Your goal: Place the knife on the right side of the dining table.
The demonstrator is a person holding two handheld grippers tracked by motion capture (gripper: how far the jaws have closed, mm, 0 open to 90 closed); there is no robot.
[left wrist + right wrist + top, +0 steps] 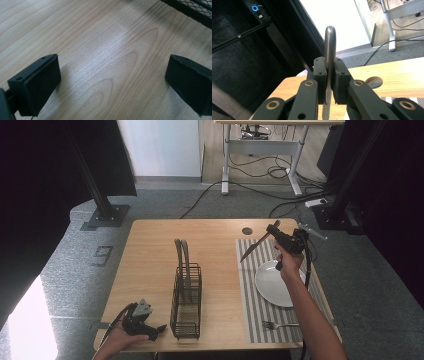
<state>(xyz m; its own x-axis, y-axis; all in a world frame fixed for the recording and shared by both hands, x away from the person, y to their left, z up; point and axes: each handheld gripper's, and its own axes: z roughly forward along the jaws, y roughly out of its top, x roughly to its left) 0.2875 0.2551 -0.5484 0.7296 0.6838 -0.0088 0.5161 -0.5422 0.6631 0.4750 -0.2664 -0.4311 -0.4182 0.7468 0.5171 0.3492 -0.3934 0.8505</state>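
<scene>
A table knife (255,246) hangs in the air over the far end of the striped placemat (250,300), blade slanting down to the left. My right gripper (274,227) is shut on the knife's handle. In the right gripper view the handle (330,40) stands up between my right gripper's (329,85) pressed pads. My left gripper (157,332) lies at the table's front left corner, just left of the black wire rack (186,302). The left gripper (112,72) is open there, with bare wood between its fingers (37,82).
A white plate (275,285) sits on the placemat under the right hand, and a fork (281,325) lies near the mat's front edge. The wooden table (150,250) has a round cable hole (247,231) at the back. The rack's edge (190,10) is near the left gripper.
</scene>
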